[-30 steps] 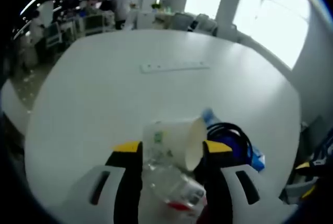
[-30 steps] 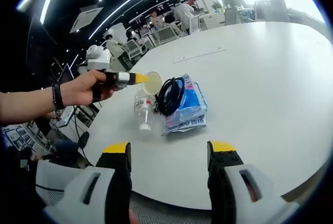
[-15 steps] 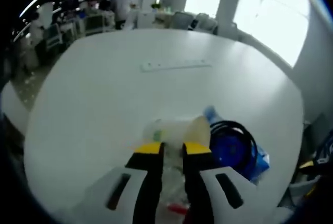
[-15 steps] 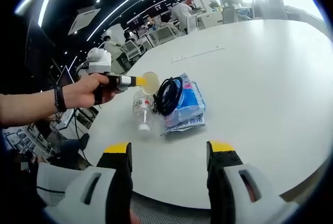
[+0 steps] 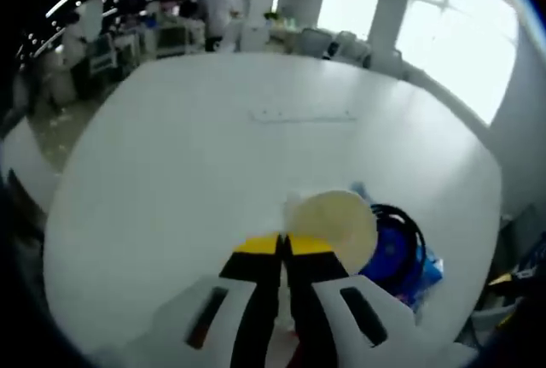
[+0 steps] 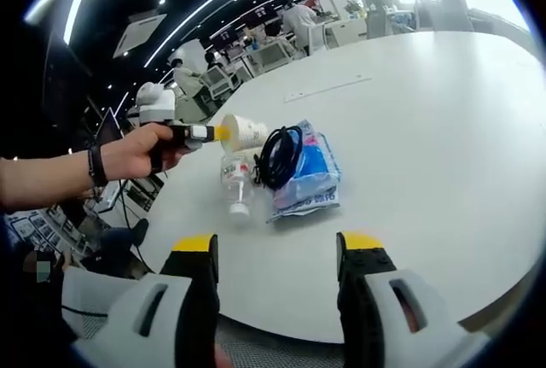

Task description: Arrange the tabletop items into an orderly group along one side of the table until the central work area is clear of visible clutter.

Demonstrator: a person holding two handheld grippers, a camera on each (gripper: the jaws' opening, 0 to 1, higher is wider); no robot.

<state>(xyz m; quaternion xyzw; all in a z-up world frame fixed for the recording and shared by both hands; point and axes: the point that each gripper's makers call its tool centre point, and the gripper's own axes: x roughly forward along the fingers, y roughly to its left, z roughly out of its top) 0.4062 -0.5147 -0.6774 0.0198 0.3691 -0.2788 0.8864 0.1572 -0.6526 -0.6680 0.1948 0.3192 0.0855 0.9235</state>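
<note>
- Spreading wide and white, the round table [image 6: 444,120] carries the items near its left edge in the right gripper view.
- Lying flat, the blue packet [image 6: 311,176] has the black cable coil [image 6: 279,156] on top.
- The clear bottle [image 6: 234,182] lies just beside the packet.
- The left gripper [image 6: 220,132] is clamped on the paper cup [image 6: 243,131], held above the bottle.
- The right gripper [image 6: 277,244] has its jaws apart, holding nothing.

left gripper [image 5: 284,247] jaws pinched together, right gripper [image 6: 278,244] jaws spread wide
</note>
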